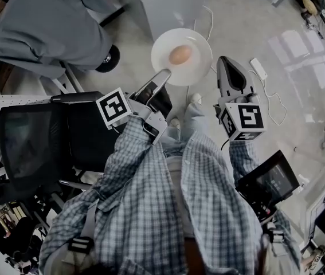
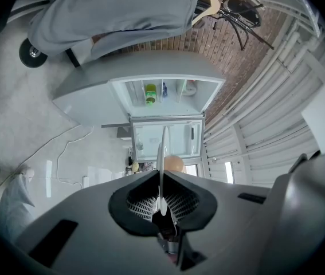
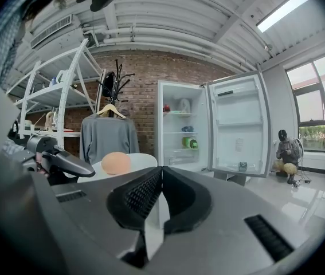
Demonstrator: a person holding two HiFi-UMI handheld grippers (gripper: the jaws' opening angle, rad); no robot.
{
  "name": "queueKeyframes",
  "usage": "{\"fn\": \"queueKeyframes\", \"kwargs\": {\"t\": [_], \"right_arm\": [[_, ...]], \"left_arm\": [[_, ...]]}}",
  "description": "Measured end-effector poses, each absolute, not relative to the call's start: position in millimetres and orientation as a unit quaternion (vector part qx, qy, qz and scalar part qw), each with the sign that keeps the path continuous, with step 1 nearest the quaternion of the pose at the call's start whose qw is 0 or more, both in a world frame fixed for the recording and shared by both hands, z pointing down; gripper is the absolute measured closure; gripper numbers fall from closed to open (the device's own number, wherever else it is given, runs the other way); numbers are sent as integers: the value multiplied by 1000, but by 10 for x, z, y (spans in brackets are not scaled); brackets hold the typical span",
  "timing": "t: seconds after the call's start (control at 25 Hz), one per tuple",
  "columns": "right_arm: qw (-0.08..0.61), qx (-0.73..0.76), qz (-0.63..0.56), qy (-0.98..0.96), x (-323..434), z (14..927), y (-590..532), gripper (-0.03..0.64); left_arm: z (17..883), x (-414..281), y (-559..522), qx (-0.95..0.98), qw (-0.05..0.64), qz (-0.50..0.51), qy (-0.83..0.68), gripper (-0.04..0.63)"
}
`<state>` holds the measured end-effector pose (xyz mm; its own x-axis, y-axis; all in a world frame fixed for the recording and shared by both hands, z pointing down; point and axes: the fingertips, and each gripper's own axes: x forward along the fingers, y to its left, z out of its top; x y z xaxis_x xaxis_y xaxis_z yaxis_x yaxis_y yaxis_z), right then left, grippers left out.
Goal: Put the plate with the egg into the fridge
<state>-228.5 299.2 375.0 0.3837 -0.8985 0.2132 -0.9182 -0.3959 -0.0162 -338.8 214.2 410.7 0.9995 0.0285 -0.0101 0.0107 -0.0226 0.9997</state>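
A white plate (image 1: 195,66) with a brown egg (image 1: 180,54) on it hangs level above the floor. My left gripper (image 1: 163,74) is shut on its near-left rim. In the left gripper view the plate (image 2: 163,153) shows edge-on between the jaws (image 2: 162,176), the egg (image 2: 174,164) just right of it. My right gripper (image 1: 224,61) is shut and holds nothing, just right of the plate. Its own view (image 3: 161,171) shows the plate (image 3: 136,161) and egg (image 3: 115,162) to the left. The white fridge (image 3: 180,132) stands ahead, door (image 3: 239,125) swung open.
Fridge shelves hold a green item (image 3: 190,143) and small jars. A grey sweater (image 3: 108,136) hangs on a rack left of the fridge. A black chair (image 1: 42,142) is at my left. A cable and power strip (image 1: 258,69) lie on the floor. A person (image 3: 286,153) crouches far right.
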Motion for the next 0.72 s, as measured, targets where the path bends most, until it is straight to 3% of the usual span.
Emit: {"fn": "queueKeyframes", "kwargs": {"t": [0.24, 0.72], "right_arm": [[47, 824, 88, -558, -2174, 3730, 2941, 611], [58, 788, 76, -608, -1330, 3755, 2497, 611]], "left_arm": [[4060, -3295, 2102, 719, 695, -7, 7, 577], [4112, -2308, 1783, 711, 702, -34, -22, 577]]}}
